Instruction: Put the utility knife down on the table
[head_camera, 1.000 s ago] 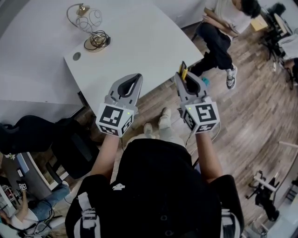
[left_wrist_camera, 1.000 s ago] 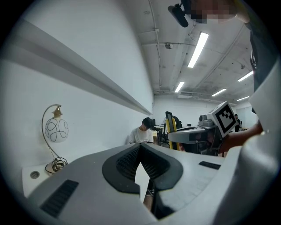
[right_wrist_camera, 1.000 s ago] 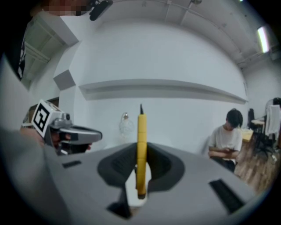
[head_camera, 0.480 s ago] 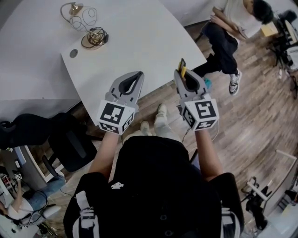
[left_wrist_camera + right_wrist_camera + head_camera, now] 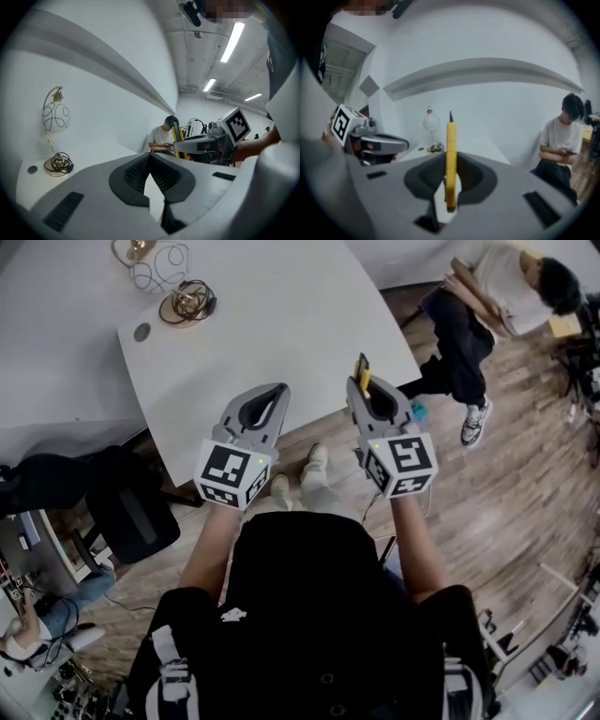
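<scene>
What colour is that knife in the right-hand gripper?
The utility knife is yellow, clearest in the right gripper view.

The utility knife [image 5: 451, 154] is yellow with a black tip. The left gripper [image 5: 279, 392] and right gripper [image 5: 359, 388] are grey with black finger pads and black-and-white square markers. The bench [image 5: 281, 306] is plain white, the floor [image 5: 525, 474] brown wood planking.

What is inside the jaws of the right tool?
A yellow knife, clamped by the right tool, with its dark tip sticking out past the jaws. Its sides cannot be seen where the jaws press on them.
</scene>
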`<move>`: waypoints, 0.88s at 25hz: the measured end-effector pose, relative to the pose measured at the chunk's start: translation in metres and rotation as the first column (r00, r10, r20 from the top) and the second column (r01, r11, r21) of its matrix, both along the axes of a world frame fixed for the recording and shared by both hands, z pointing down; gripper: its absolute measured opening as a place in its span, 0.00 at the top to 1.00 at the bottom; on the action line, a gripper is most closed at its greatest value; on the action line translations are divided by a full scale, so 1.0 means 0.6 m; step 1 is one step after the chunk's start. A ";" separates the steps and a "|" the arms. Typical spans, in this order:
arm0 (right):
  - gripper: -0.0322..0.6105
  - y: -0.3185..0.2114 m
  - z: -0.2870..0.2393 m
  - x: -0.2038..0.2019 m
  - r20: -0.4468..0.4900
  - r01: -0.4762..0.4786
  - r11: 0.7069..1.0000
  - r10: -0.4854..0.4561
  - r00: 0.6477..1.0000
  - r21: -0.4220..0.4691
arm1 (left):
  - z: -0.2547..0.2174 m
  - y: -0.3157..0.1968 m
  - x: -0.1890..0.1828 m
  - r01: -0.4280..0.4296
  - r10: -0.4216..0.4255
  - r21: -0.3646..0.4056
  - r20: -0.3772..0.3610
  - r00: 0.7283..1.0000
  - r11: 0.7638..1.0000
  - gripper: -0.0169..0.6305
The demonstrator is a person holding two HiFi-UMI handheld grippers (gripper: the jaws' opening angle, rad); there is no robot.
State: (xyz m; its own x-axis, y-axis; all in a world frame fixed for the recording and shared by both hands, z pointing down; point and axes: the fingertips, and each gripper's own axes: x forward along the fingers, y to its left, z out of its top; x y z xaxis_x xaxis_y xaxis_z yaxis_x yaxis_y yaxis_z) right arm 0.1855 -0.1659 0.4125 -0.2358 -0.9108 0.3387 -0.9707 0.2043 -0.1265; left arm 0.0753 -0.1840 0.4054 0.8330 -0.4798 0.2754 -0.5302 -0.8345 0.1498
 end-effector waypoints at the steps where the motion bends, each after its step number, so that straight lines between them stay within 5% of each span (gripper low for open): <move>1: 0.83 -0.006 0.007 0.001 0.000 0.014 1.000 -0.014 1.000 -0.008 | 0.005 -0.004 0.001 0.013 -0.013 -0.006 0.003 1.000 1.000 0.95; 12: 0.83 -0.052 0.082 -0.005 0.006 0.154 0.983 -0.154 0.988 -0.102 | 0.048 -0.036 0.001 0.128 -0.127 -0.047 0.032 0.991 0.991 0.95; 22: 0.83 -0.079 0.167 -0.041 -0.028 0.258 0.937 -0.272 0.962 -0.236 | 0.085 -0.051 -0.035 0.191 -0.187 -0.087 0.059 0.981 0.978 0.95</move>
